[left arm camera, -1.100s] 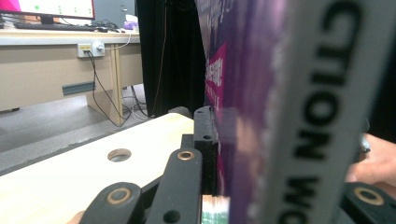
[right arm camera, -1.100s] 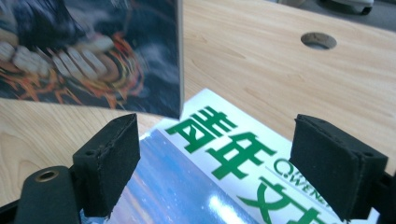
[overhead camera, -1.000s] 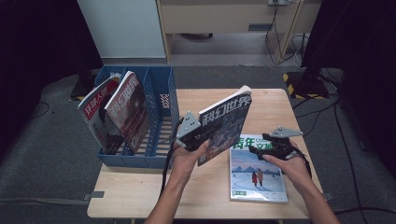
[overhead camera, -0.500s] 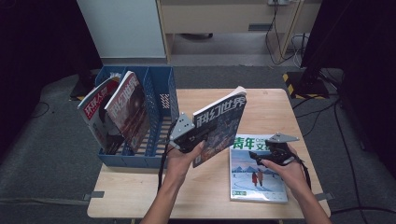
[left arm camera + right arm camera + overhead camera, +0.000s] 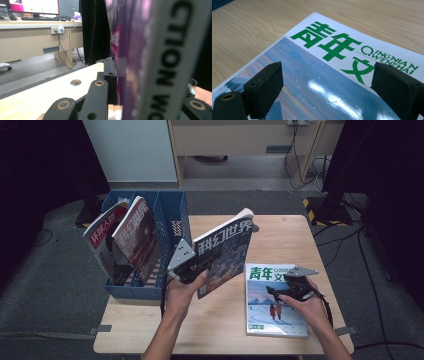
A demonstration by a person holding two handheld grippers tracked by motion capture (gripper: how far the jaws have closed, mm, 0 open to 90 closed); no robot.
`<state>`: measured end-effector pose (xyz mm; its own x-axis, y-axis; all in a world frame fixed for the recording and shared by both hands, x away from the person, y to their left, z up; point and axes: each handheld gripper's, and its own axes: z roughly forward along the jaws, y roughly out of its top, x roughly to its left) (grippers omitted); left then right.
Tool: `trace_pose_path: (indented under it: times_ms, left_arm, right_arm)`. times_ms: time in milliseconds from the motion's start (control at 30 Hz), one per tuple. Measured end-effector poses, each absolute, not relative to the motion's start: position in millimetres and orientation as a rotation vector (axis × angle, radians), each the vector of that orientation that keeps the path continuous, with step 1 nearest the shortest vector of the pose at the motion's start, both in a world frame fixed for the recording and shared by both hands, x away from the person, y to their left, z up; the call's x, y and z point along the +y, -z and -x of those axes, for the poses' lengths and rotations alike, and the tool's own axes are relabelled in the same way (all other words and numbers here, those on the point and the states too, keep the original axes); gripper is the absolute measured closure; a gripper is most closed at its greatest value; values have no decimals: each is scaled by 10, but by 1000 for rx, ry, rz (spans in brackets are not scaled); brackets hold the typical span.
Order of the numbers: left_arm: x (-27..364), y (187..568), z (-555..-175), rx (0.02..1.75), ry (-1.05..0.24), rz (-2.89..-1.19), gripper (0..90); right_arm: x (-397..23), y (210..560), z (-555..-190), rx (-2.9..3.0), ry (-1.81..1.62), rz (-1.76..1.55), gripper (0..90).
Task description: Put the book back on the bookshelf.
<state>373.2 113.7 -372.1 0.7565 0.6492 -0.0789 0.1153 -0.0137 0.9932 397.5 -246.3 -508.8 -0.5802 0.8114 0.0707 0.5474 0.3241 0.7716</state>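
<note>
The left tool (image 5: 196,268) is clamped on a purple magazine (image 5: 225,251) titled 科幻世界, held tilted above the tabletop (image 5: 280,227) beside the blue rack (image 5: 172,227), while the right tool (image 5: 284,287), jaws just spread wide with nothing between them, hovers over the flat 青年文摘 "QINGNIAN WENZHAI" magazine (image 5: 274,312) near the tabletop's right edge.

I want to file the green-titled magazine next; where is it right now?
In the high view the green-titled magazine lies flat on the table's right side, under the open right gripper, right of the magazine the left gripper holds.
</note>
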Motion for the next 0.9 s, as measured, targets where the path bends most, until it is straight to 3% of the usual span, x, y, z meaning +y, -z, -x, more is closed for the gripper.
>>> trace_pose_path:
  times_ms: [900]
  left_arm:
    - [1637,3582,-3571,669,-524,-1510,825]
  right_arm:
    - [-2467,5122,-3977,2285,-1083,-1209,113]
